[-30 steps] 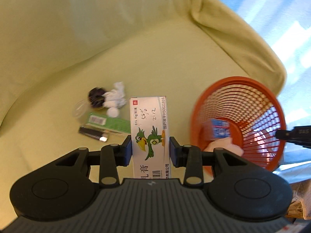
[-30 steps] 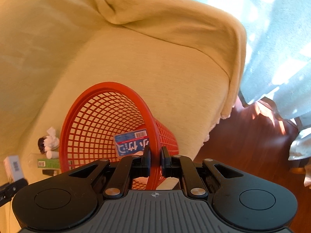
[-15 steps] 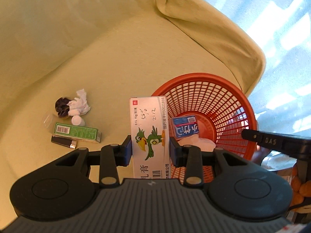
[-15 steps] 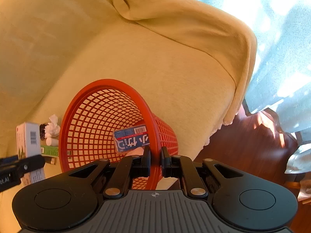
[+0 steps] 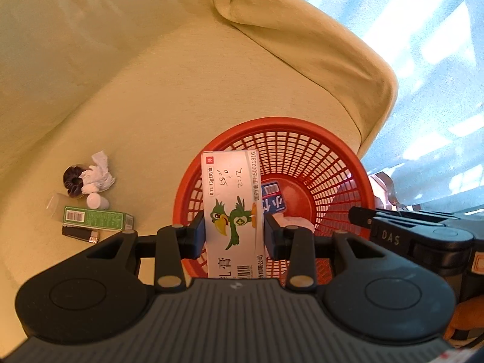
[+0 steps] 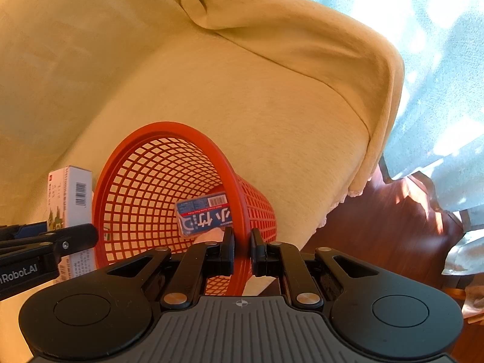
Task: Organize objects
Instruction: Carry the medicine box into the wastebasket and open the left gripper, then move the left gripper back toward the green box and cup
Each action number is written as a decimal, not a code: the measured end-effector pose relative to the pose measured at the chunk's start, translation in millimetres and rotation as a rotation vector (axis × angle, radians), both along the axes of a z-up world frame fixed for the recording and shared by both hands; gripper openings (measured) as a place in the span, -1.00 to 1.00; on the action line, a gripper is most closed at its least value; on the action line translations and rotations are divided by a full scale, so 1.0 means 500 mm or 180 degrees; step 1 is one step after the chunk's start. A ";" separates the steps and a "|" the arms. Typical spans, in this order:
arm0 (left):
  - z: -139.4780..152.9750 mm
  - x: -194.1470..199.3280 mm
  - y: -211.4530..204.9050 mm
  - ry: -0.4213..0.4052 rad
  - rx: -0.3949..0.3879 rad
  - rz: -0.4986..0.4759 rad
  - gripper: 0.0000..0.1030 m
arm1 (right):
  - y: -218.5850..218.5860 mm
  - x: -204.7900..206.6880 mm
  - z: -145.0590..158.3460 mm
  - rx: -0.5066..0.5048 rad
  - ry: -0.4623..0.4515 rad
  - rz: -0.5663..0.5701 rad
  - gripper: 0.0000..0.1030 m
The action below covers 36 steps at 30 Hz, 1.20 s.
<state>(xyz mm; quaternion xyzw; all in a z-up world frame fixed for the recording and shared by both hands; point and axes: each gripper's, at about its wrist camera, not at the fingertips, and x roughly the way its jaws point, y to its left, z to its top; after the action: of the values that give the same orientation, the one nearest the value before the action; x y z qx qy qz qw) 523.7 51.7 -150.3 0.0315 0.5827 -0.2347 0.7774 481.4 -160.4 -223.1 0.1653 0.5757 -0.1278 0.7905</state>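
Lying on the yellow-green sofa (image 5: 145,96) at far left, a small heap is seen: a dark scrunchie (image 5: 73,180), a crumpled tissue (image 5: 99,174), a white cap (image 5: 96,201), a green box (image 5: 96,218) and a black lighter (image 5: 79,233) just below it. Further right, a white box (image 5: 231,211) printed with a green bird is clamped upright between the left gripper (image 5: 234,233) fingers, held over the near rim of the red basket (image 5: 338,163). Inside the basket a blue pack (image 5: 273,201) and something pale beside it are seen on the bottom. The basket's near rim is pinched by the right gripper (image 6: 242,249), its fingers drawn narrow on either side of the rim, the basket being tilted towards the white box in the right wrist view. At far right, a curtain (image 6: 438,60) and wooden floor (image 6: 378,236) are shown.
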 end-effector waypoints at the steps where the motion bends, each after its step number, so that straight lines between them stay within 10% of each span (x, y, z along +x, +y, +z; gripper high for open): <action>1: 0.000 0.000 -0.005 -0.0004 -0.0003 -0.0017 -0.35 | 0.000 0.000 0.000 0.0001 0.0001 -0.0003 -0.87; 16: 0.004 0.004 -0.003 -0.0074 0.0037 -0.0039 -0.16 | -0.002 0.002 -0.001 0.0015 0.0022 -0.0053 -0.87; 36: -0.126 0.029 0.362 -0.0190 0.0837 0.0585 -0.16 | -0.018 0.004 -0.009 0.0018 0.0156 -0.0336 -0.87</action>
<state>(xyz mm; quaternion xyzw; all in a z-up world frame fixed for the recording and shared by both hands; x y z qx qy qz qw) 538.2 232.9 -213.2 0.0865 0.5854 -0.0833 0.8018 483.2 -169.3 -227.9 0.1944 0.5857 -0.1717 0.7679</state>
